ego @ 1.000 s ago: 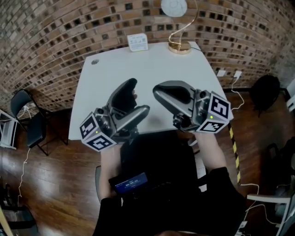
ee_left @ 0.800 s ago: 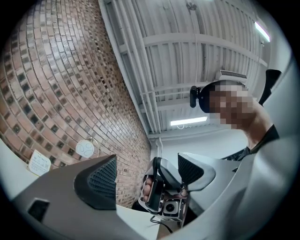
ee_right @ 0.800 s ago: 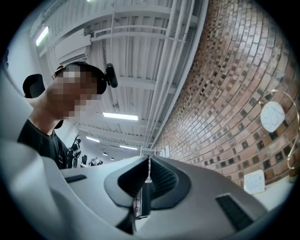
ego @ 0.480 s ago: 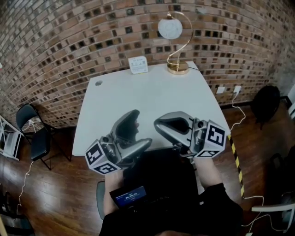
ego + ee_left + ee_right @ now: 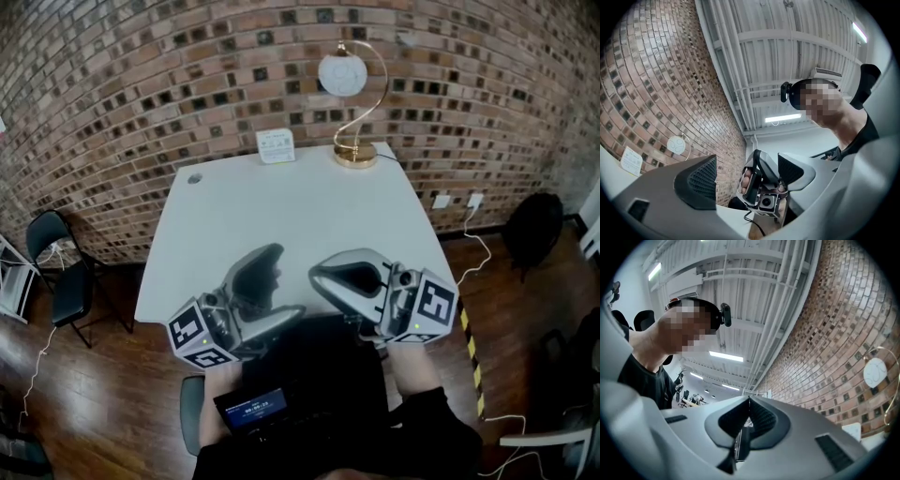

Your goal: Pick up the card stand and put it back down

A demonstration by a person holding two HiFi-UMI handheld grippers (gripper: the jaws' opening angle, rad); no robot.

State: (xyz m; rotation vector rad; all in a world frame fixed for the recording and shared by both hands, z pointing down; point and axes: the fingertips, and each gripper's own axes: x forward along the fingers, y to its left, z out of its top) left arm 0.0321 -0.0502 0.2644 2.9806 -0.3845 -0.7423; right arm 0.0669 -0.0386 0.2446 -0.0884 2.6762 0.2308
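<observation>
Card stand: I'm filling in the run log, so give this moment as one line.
card stand: far edge of table, untouched | left gripper: open, empty | right gripper: shut, empty

The card stand [image 5: 276, 145] sits far back on the table [image 5: 281, 220], left of the lamp [image 5: 355, 156].
</observation>
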